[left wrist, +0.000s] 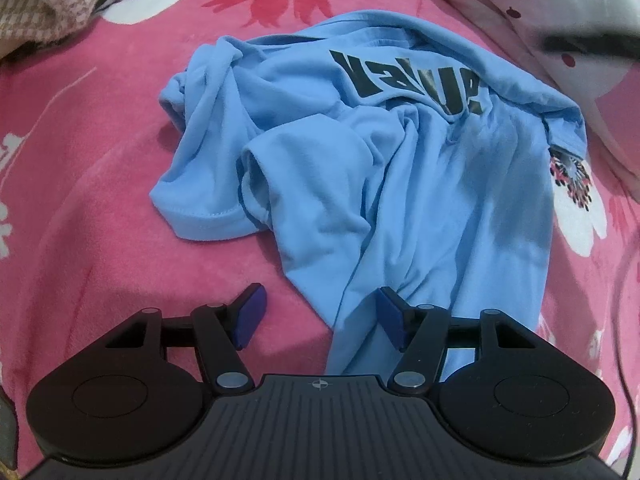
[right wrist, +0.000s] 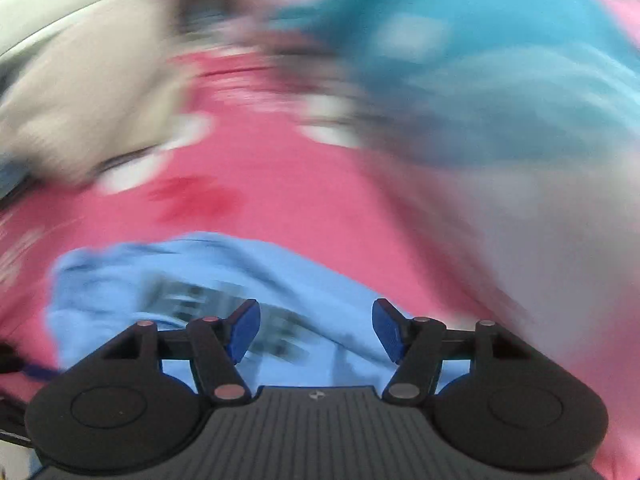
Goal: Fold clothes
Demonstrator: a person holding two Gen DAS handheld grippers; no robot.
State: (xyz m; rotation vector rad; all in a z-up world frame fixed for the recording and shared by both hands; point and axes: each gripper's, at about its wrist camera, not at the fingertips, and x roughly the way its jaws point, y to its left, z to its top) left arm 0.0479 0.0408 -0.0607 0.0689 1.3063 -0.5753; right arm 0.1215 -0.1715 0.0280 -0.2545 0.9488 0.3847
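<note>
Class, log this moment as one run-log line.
crumpled light-blue cotton T-shirt: unfolded on pink floral blanket | left hand-held gripper: open | right hand-held gripper: open

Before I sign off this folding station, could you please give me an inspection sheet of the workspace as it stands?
Surface: pink fleece blanket with white and red flowers, covering a bed.
Job's things: crumpled light blue cotton T-shirt with black lettering, unfolded, one edge lying between the left jaws.
Clutter: beige-and-white houndstooth cloth at the far left; white patterned pillow with teal stripes at the far right.
Grippers: left gripper open, pads not pressing the shirt; right gripper open above the shirt, nothing held, view blurred.
Cables: thin dark cable at right edge.
Surroundings: nothing seen.
</note>
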